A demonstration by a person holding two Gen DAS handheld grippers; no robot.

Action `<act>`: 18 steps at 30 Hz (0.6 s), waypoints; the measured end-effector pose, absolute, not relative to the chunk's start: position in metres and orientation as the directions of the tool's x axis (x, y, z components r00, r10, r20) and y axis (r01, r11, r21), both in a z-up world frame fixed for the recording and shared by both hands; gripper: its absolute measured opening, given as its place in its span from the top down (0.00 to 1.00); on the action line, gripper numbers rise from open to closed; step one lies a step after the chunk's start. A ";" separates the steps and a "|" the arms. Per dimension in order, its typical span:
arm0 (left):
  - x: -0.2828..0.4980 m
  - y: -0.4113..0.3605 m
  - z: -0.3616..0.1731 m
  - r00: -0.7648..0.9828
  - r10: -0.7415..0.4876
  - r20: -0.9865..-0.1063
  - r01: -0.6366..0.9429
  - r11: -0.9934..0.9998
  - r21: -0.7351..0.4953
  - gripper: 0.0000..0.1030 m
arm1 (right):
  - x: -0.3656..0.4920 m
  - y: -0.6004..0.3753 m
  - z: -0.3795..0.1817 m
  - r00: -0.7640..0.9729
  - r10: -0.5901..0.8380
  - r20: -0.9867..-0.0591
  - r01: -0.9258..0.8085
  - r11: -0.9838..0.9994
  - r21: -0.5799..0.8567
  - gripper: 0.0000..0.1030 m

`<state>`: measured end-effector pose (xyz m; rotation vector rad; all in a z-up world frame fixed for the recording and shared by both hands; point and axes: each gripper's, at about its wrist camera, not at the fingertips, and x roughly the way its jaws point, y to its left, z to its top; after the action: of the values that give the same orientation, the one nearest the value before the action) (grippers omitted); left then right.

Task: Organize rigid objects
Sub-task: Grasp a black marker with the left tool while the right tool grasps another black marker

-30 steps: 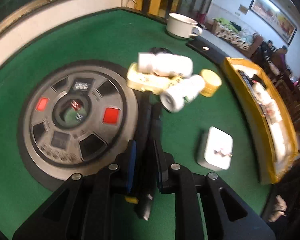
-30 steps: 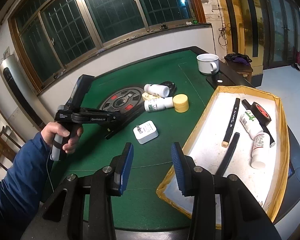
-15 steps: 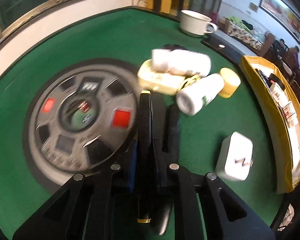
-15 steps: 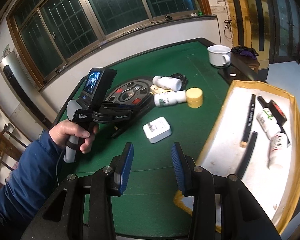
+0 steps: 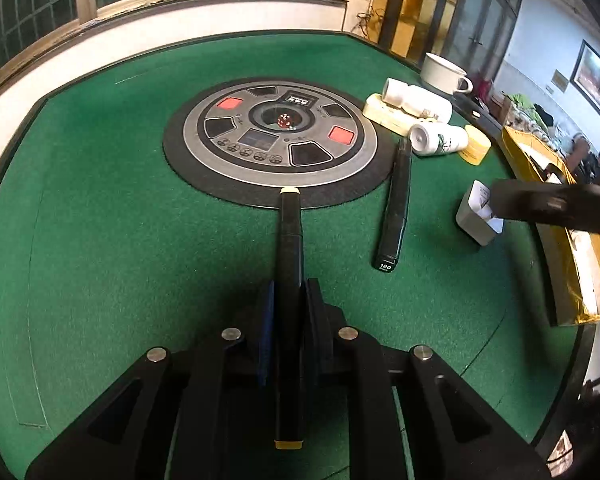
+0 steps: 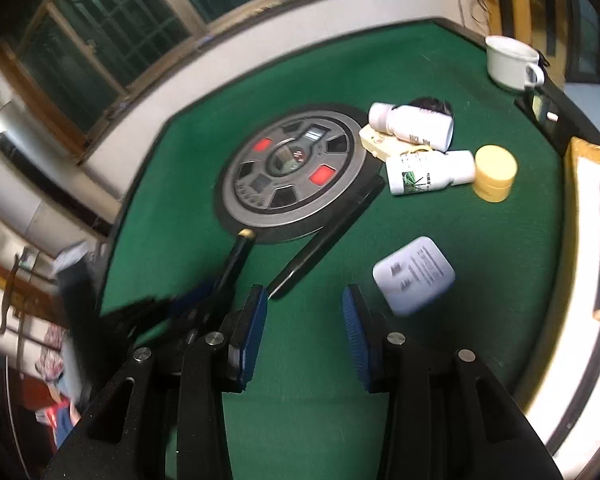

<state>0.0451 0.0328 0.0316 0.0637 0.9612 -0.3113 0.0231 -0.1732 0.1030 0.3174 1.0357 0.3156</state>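
Black hand-held gripper (image 6: 304,332), blue ribbed pads (image 6: 256,336), silver screws.

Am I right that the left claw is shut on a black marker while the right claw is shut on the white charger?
Not quite: the right claw is open and empty, as the right wrist view shows; the charger lies on the table beyond it. The left claw is indeed shut on the marker.

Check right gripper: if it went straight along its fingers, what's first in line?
Probably bare green felt. The open right gripper aims between the loose black marker and the white charger; depth is unclear.
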 end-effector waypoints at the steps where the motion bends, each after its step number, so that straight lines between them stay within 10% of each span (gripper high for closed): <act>1: 0.046 0.033 0.032 0.537 -0.232 -0.811 0.286 0.955 -0.083 0.88 | 0.028 -0.172 0.100 0.468 0.392 -0.792 -0.095 0.913 0.396 0.66; 18: 0.041 0.028 0.027 0.581 -0.205 -0.787 0.273 0.961 -0.048 0.88 | 0.098 -0.123 0.056 0.431 0.124 -0.894 -0.042 0.992 0.117 0.72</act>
<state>0.0415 0.0285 0.0273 0.0812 0.9085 -0.2798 0.0984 -0.1229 0.0559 0.0815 1.1206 0.1032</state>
